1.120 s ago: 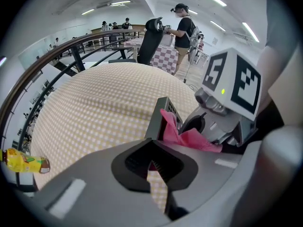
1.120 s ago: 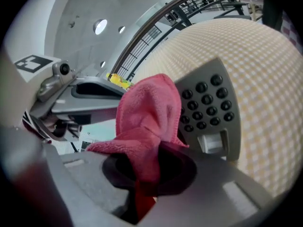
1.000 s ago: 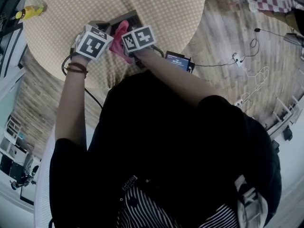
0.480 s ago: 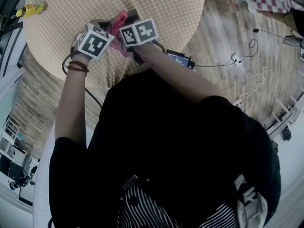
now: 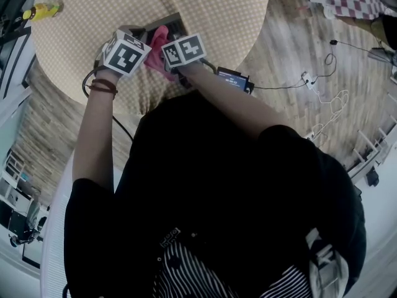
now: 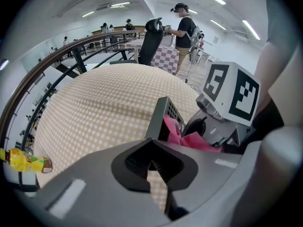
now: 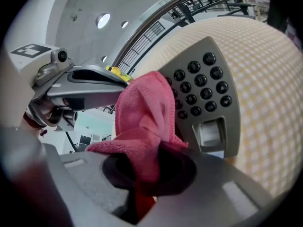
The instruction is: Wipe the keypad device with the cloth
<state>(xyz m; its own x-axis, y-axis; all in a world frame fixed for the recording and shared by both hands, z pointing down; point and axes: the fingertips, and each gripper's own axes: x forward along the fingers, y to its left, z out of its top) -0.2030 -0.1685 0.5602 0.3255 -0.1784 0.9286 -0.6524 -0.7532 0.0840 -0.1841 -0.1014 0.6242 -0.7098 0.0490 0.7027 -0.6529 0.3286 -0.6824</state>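
Observation:
A grey keypad device [image 7: 203, 86] with black round keys lies on the round checked table [image 5: 205, 11]. In the head view only its far corner [image 5: 169, 23] shows. My right gripper [image 7: 142, 183] is shut on a pink cloth [image 7: 142, 112], which drapes over the device's left part. In the head view the cloth [image 5: 158, 42] sits between the two marker cubes. My left gripper [image 6: 152, 167] is shut on the device's near edge [image 6: 160, 117] and tilts it up a little. From the right gripper view, the left gripper [image 7: 90, 86] reaches to the device's left side.
A yellow bottle [image 5: 40, 11] lies at the table's far left edge. A small screen unit [image 5: 232, 79] and white cables [image 5: 322, 92] lie on the wood floor to the right. Beyond the table stand a black office chair [image 6: 151, 39] and a person [image 6: 182, 32].
The right gripper pushed the cloth away across the keypad, then drew it back toward me. The left gripper stayed almost still.

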